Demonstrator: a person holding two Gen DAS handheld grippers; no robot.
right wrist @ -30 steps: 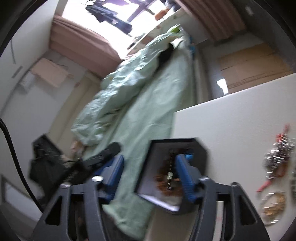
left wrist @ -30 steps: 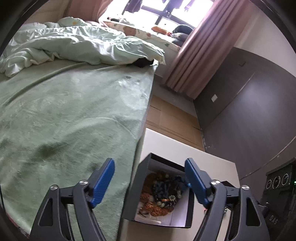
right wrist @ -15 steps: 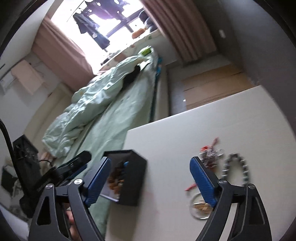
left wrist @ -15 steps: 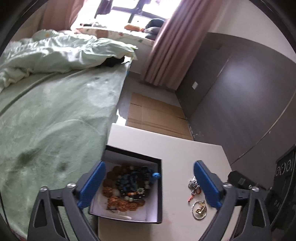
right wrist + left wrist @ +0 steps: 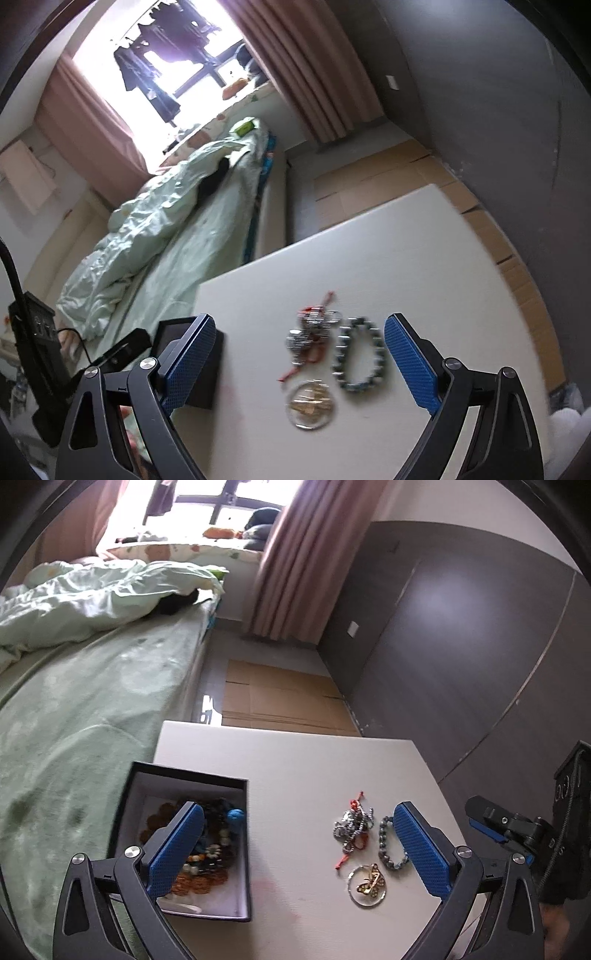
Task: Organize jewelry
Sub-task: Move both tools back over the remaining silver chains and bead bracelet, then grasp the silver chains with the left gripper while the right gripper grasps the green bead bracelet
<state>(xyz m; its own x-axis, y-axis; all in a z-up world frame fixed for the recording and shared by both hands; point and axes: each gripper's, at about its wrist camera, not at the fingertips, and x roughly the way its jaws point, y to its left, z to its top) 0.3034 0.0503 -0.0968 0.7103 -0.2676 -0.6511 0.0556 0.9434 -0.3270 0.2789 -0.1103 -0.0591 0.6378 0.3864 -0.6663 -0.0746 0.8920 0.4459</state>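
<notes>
Both views swung off black open-top box w/ beads toward loose jewelry on white surface. Left gripper & right gripper fingers just widened, empty. Next: I drop right onto grey bead bracelet, pinch.

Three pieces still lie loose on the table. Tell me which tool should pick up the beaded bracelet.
Right tool, probably: open and empty, the beaded bracelet lies just inside its right pad.
</notes>
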